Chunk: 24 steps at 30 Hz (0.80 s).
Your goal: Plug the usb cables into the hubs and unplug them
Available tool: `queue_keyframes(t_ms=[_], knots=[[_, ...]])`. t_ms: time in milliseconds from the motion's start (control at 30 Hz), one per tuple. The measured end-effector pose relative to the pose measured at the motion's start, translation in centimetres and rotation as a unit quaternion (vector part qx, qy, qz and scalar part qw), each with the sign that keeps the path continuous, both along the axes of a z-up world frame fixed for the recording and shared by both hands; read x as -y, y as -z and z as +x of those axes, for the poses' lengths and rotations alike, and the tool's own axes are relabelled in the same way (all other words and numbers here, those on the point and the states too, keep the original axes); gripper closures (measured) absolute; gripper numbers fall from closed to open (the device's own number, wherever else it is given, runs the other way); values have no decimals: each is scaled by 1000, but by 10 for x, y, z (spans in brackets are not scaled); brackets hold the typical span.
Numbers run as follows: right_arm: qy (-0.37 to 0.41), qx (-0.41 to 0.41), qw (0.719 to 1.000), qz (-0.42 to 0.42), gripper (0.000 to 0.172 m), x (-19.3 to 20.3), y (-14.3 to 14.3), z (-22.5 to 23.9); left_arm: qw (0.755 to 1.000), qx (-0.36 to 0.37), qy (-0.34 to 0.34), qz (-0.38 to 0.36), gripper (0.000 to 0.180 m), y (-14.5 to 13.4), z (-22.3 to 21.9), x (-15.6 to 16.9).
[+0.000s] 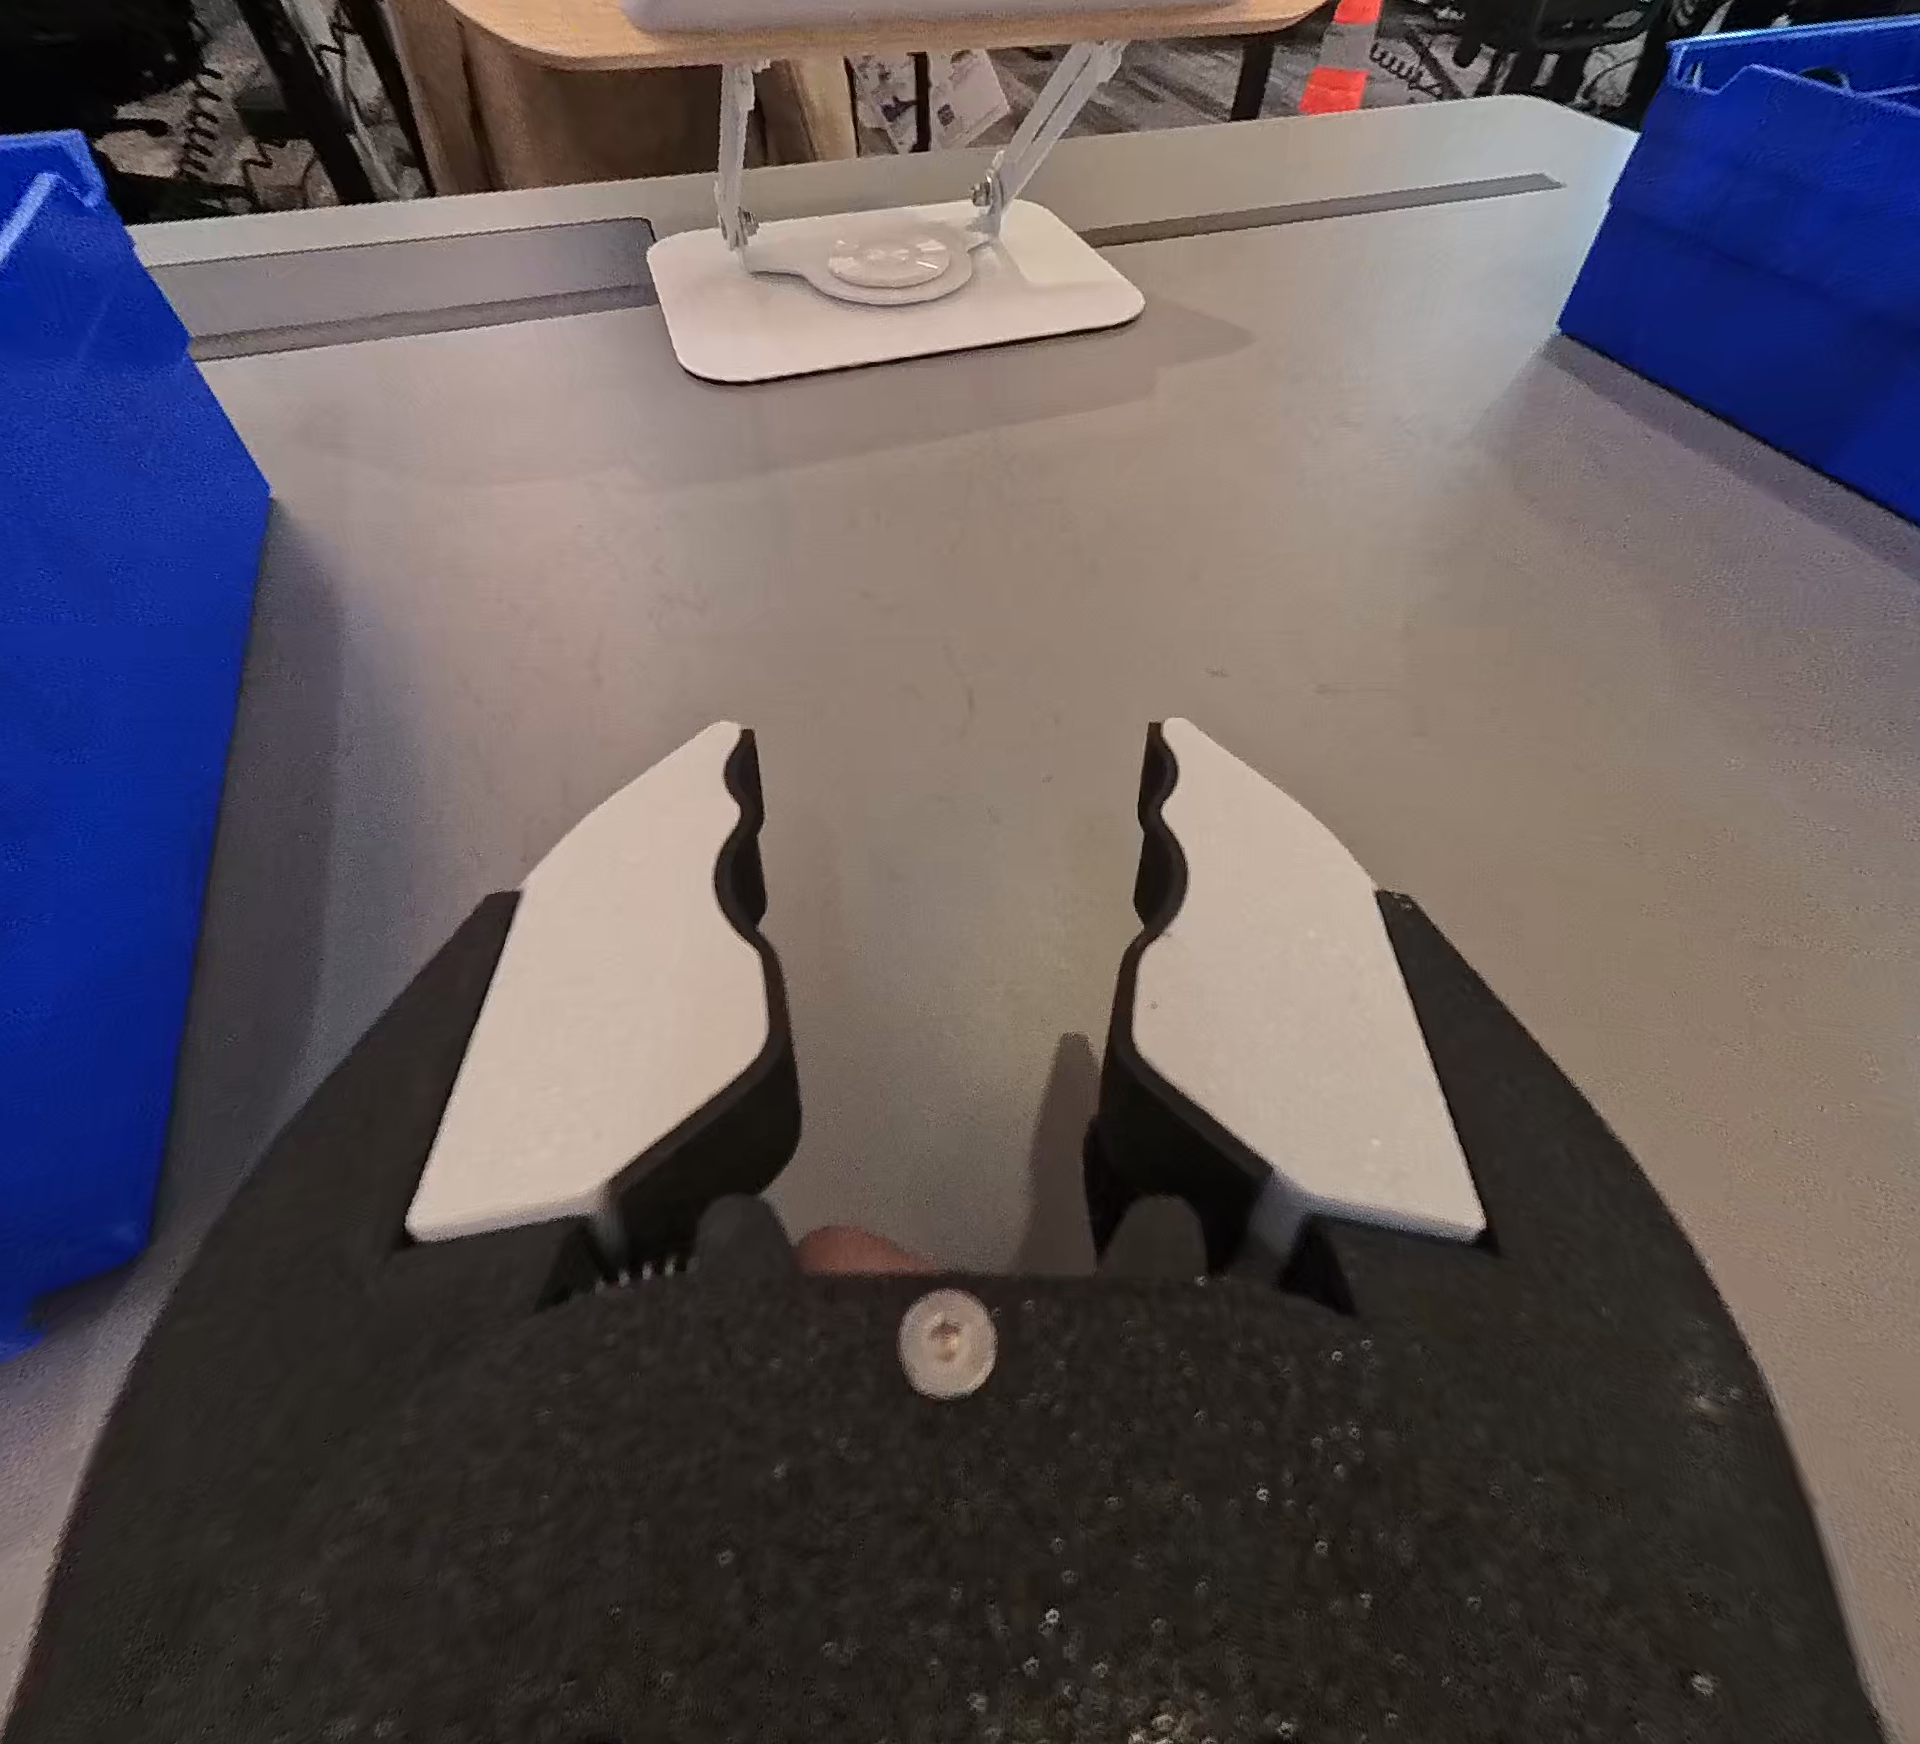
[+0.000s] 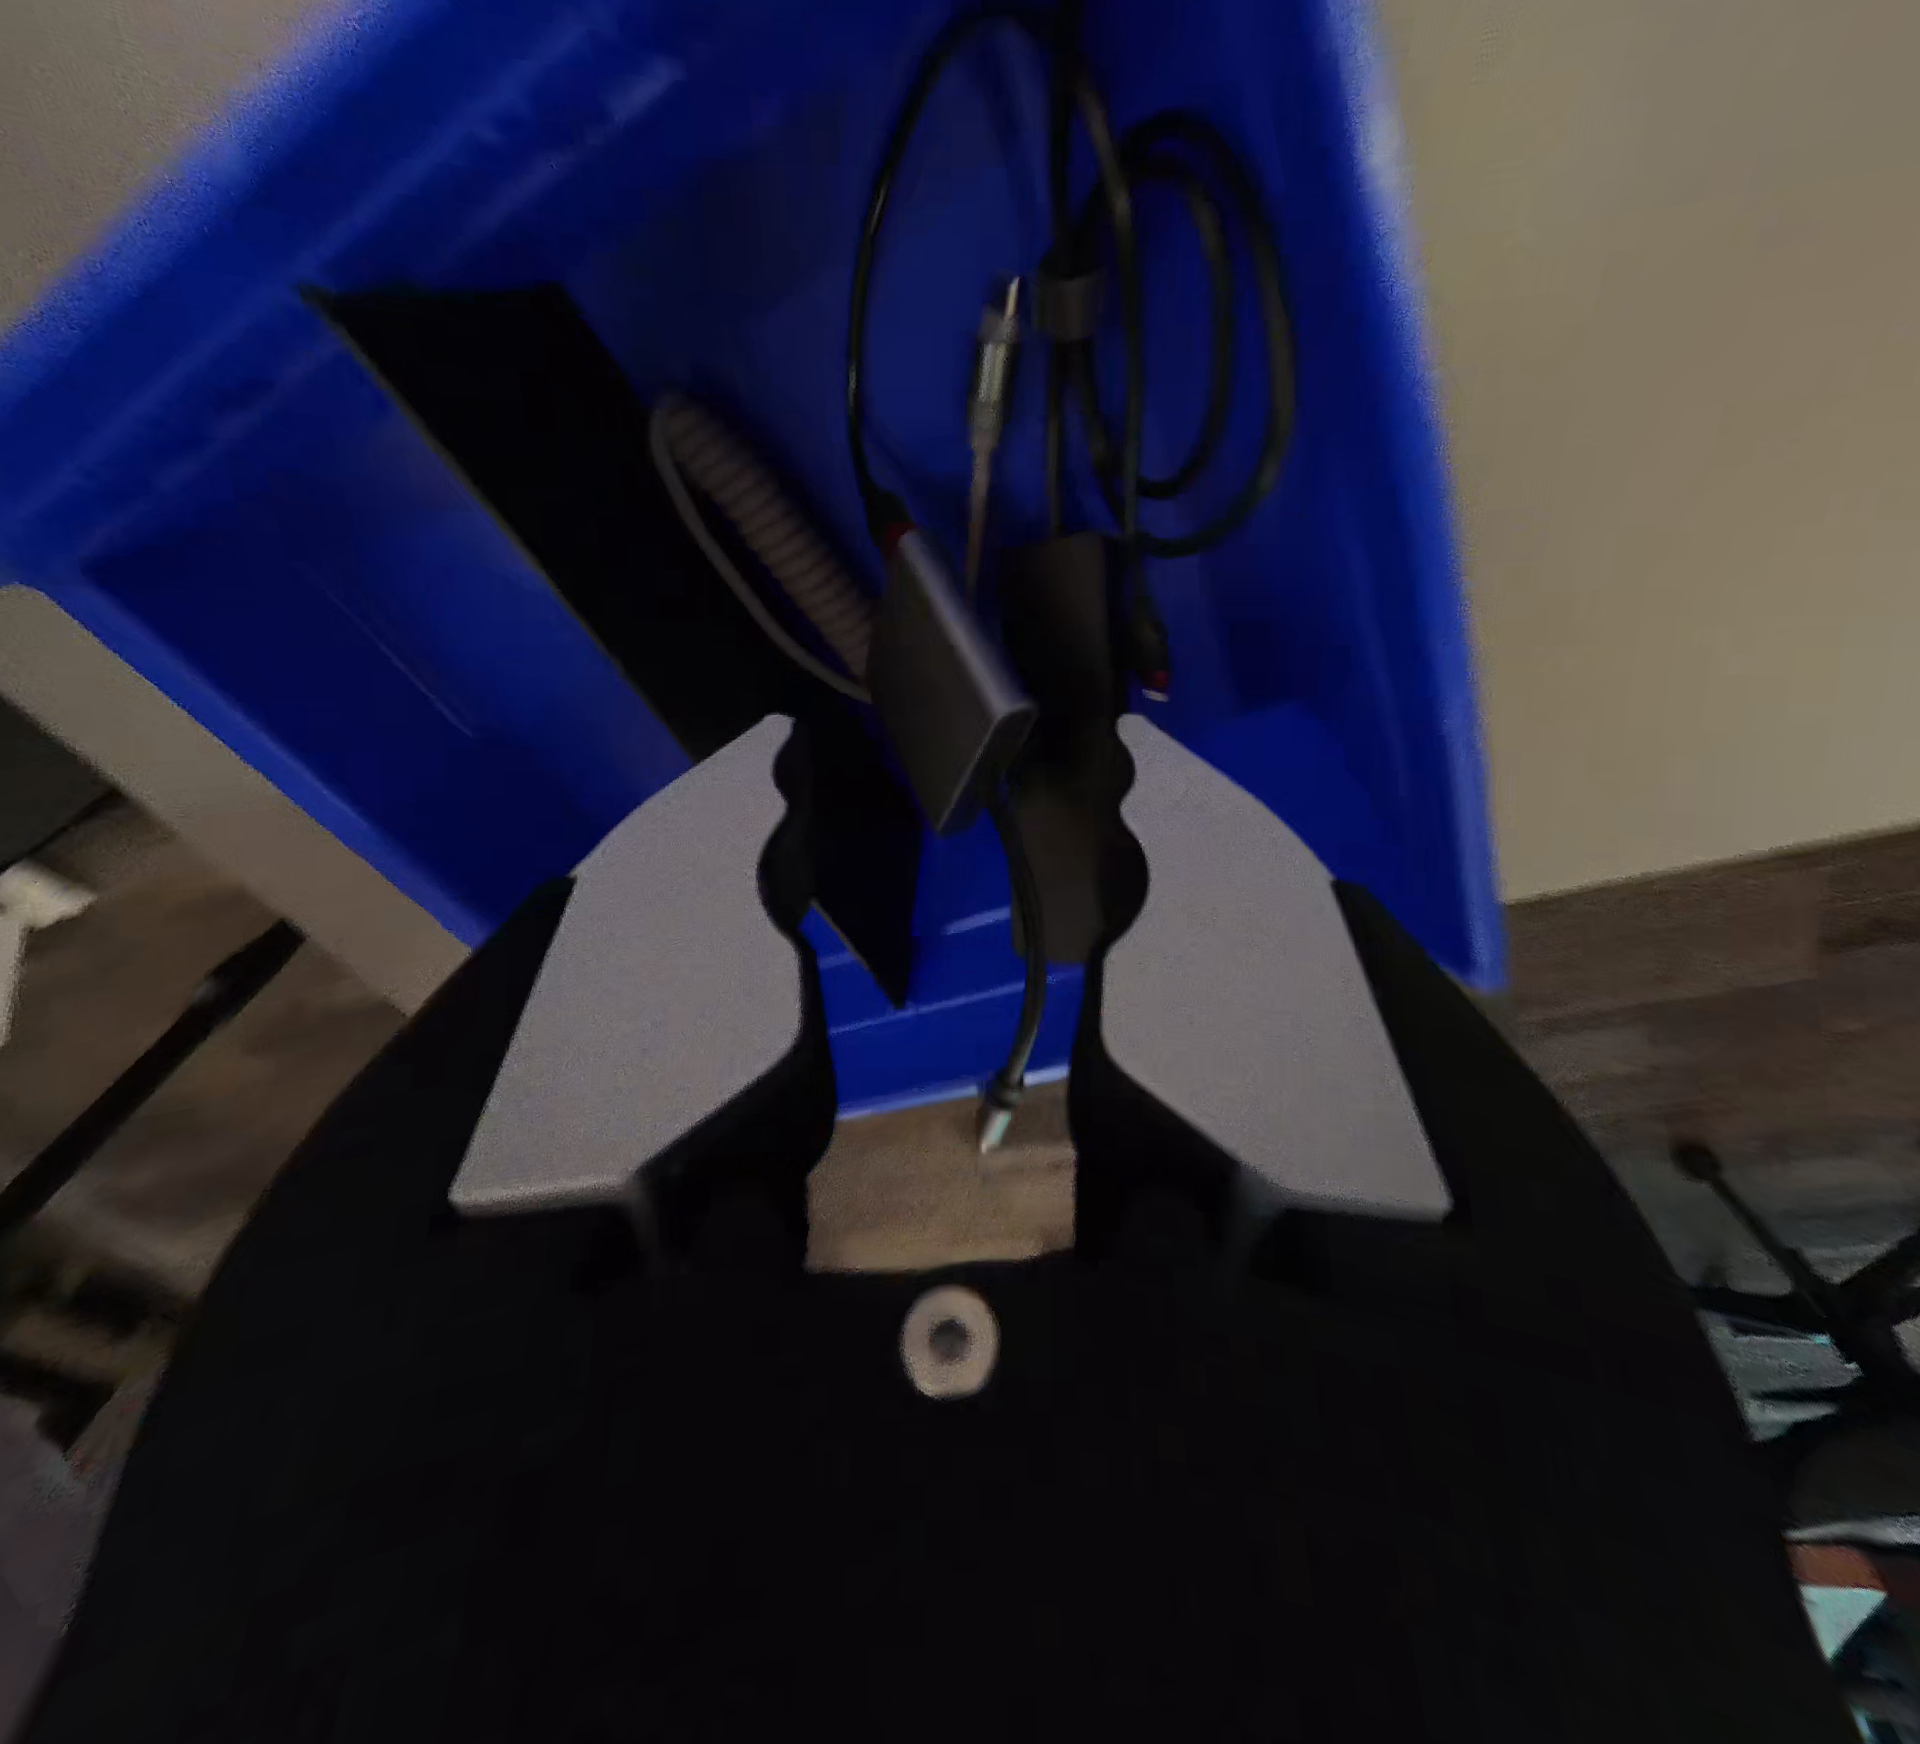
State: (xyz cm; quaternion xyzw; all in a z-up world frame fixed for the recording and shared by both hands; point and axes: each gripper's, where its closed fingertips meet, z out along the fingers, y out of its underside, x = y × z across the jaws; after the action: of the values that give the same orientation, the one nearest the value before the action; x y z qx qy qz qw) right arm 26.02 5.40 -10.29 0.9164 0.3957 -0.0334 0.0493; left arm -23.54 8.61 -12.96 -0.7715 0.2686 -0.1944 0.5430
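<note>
Right wrist view: jaws wide over blue bin (image 2: pixel 520 240) crowded with hubs (image 2: pixel 951 686), cables (image 2: pixel 1236 344).

Left gripper (image 1: pixel 951 738) level and low, its white fingers (image 1: pixel 623 967) spread wide with bare space between them. Right gripper (image 2: pixel 951 738) pitched steeply, jaws parted, the view blurred.

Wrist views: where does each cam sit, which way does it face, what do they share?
Left wrist view: on the left gripper, looking along its open, empty fingers across the grey table to a white document stand.
Right wrist view: on the right gripper, aimed into a blue bin of USB cables and a grey hub.
Shared: likely the blue bin at right.
</note>
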Motion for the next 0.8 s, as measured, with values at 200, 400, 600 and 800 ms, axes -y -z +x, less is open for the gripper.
queue_keyframes(t_ms=[200,400,600,800], knots=[[-1,-76,939,336,121,-18,-111,-78,999,1,-24,23,115,-5,-5,-4],[64,-198,813,544,128,31,-130,-214,998,10,-38,50,110,-13,-9,-2],[239,-344,708,568,124,48,-64,-305,996,32,-69,51,111,-18,-22,-6],[287,-262,654,649,132,57,-19,-317,997,10,-63,47,122,-13,-17,-5]])
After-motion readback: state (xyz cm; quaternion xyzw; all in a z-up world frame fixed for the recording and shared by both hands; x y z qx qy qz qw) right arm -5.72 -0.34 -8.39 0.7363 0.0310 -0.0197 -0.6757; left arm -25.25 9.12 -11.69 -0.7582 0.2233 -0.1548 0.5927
